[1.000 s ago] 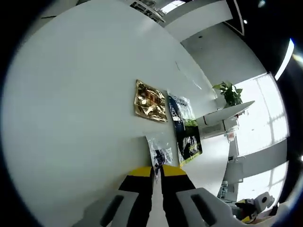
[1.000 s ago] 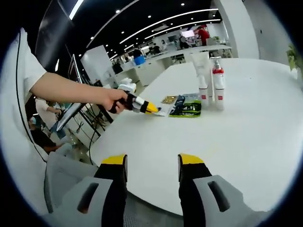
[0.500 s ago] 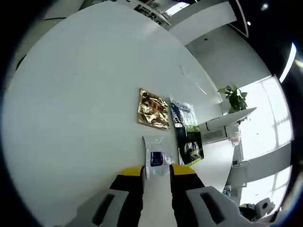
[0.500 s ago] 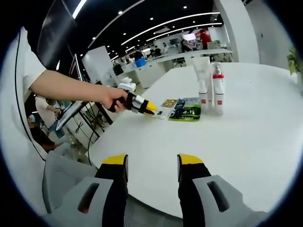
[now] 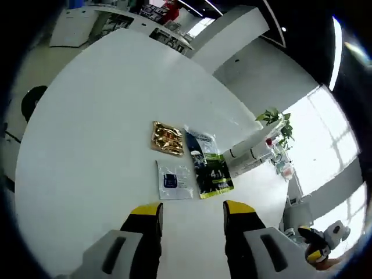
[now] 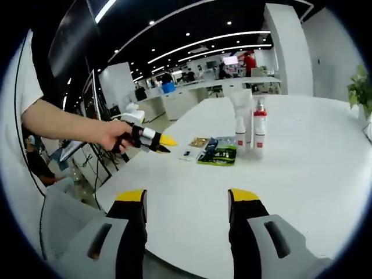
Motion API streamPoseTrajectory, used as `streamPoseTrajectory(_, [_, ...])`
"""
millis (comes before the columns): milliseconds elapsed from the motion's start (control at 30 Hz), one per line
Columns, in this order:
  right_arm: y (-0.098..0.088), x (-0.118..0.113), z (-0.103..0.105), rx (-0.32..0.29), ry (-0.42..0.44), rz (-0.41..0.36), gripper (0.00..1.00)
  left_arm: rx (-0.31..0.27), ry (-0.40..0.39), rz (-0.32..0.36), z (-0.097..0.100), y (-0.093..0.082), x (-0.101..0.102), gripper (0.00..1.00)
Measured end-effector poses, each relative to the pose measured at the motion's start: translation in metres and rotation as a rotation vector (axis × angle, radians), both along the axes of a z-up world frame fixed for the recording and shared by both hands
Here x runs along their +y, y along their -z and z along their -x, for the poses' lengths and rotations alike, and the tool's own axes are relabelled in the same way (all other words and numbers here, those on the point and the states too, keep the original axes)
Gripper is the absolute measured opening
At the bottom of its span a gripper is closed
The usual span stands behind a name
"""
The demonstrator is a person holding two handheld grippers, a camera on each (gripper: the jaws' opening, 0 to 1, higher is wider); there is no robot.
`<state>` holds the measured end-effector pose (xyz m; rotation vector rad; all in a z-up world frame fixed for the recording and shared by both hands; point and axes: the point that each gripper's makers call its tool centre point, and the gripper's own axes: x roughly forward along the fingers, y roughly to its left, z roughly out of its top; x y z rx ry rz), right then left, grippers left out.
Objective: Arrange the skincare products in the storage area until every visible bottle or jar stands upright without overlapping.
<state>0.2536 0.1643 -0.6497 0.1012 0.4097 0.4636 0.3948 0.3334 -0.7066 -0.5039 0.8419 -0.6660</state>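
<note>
On the white table (image 5: pixel 81 122) lie three flat sachets side by side: a gold one (image 5: pixel 167 138), a dark blue and green one (image 5: pixel 208 164), and a clear one with a blue label (image 5: pixel 174 180). My left gripper (image 5: pixel 192 210) hangs open just short of the clear sachet, holding nothing. Behind the sachets stand a white tube (image 6: pixel 239 119) and a white bottle with a red cap (image 6: pixel 259 129), both upright, close together. My right gripper (image 6: pixel 187 197) is open over the table's near edge, well back from them. The left gripper (image 6: pixel 164 144) shows beside the clear sachet (image 6: pixel 187 154).
A person's hand (image 6: pixel 110 135) holds the left gripper at the table's left edge. The table (image 6: pixel 302 157) is wide and bare to the right of the bottles. A potted plant (image 5: pixel 274 118) stands beyond the far edge. Desks fill the office behind.
The left gripper was shut on the clear sachet; it has opened, let it go flat on the table and drawn back. The right view shifted a little.
</note>
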Motion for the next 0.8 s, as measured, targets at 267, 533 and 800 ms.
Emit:
streamPoseTrajectory(267, [0.005, 0.009, 0.003, 0.008, -0.036, 0.020, 0.70, -0.285, -0.008, -0.102, 0.088, -0.039, -0.002, 0.69])
streamPoseTrajectory(533, [0.000, 0.006, 0.001, -0.026, -0.035, 0.018, 0.82, -0.425, 0.103, -0.208, 0.150, -0.051, -0.010, 0.81])
streamPoseTrajectory(800, [-0.004, 0.027, 0.013, -0.010, -0.114, -0.047, 0.85, -0.465, 0.109, -0.329, 0.173, -0.039, -0.012, 0.78])
